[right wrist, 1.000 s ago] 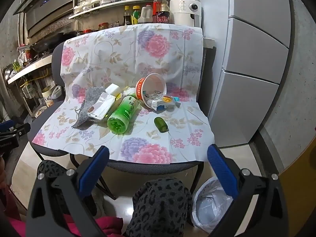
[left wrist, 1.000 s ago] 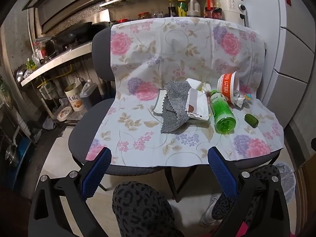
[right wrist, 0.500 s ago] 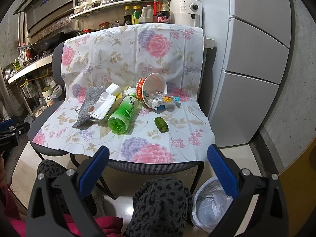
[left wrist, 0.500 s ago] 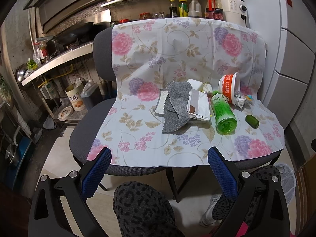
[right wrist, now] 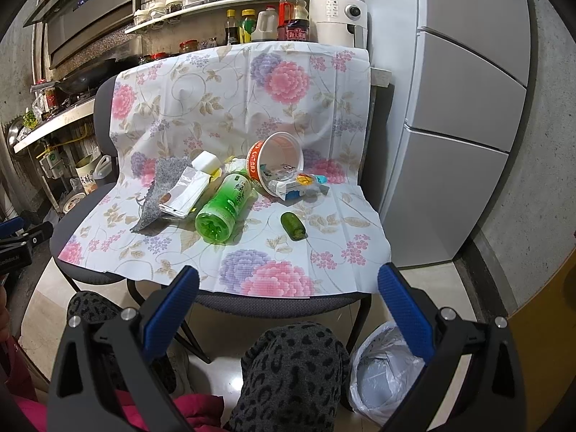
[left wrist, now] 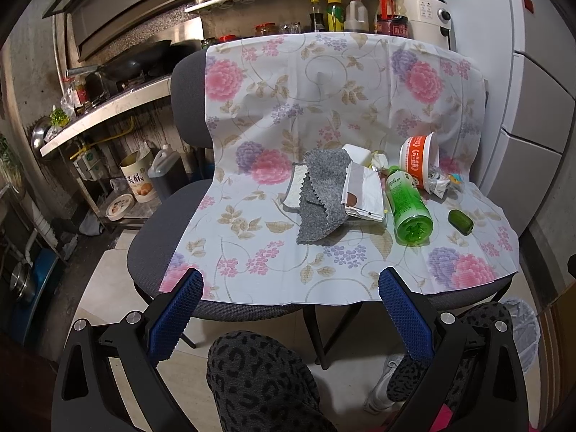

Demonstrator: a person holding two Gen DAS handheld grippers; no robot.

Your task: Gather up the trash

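A chair (left wrist: 187,82) draped with a floral cloth (left wrist: 324,82) carries the trash, all gathered on the seat toward its back edge and right side. A green plastic bottle (right wrist: 225,203) lies on its side near the middle of the seat, its open mouth toward the front edge. Just behind it, an orange-and-white instant noodle cup (right wrist: 275,160) is tipped over with its mouth facing the front, and crumpled wrappers (right wrist: 300,185) spill from it toward the right edge. A small green cap (right wrist: 293,226) lies apart from the bottle, nearer the right front corner. Left of the bottle rests a folded white paper package (left wrist: 363,194), touching a grey cloth (left wrist: 324,194) that overlaps a white pad (left wrist: 295,190). On the floor beside the chair's right front leg stands a trash bin lined with a white bag (right wrist: 387,370).

The left hand-held gripper (left wrist: 289,318) hangs before the seat's front edge, jaws spread wide, holding nothing. The right hand-held gripper (right wrist: 288,315) is likewise wide open and empty, in front of the seat. Leopard-print knees (right wrist: 293,370) show beneath both.
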